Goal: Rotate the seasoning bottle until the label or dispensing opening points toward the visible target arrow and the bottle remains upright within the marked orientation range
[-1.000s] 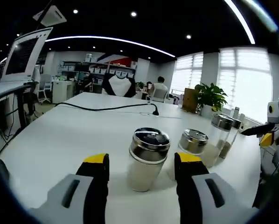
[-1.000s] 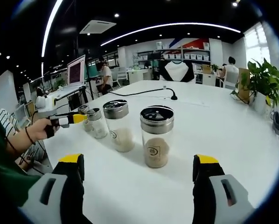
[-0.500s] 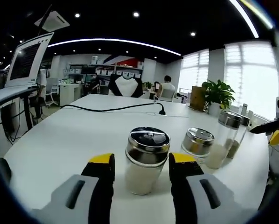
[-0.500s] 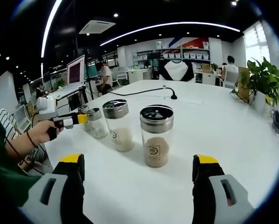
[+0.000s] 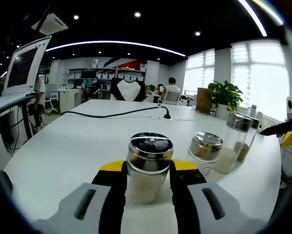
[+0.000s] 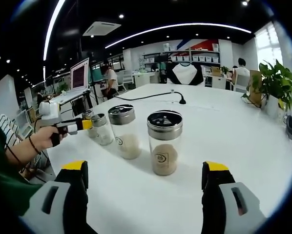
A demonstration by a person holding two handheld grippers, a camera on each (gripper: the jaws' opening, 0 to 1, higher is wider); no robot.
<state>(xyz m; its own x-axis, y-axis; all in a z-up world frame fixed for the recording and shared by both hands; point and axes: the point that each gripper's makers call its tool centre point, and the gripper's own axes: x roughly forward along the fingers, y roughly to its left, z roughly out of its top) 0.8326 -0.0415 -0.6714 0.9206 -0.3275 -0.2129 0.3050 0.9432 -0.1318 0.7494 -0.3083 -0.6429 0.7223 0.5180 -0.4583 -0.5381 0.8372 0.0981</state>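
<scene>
A white table point(image 5: 63, 146) spans both views, with four glass seasoning bottles standing in a row on it, each upright under a steel shaker lid.

In the lower centre of the left gripper view, the left gripper point(image 5: 147, 170) has its jaws closed in against the sides of the end seasoning bottle point(image 5: 147, 168), which holds a pale powder in its lower half. That squeeze looks like the hold needed to twist it about its upright axis. No target arrow can be made out.

To its right stand a shorter jar point(image 5: 203, 152) and two taller bottles point(image 5: 232, 141) with pale and brownish fill.

In the right gripper view, the right gripper point(image 6: 145, 195) hangs wide open and empty at the bottom, well short of a bottle of tan granules point(image 6: 164, 142) at centre, probably just waiting.
</scene>
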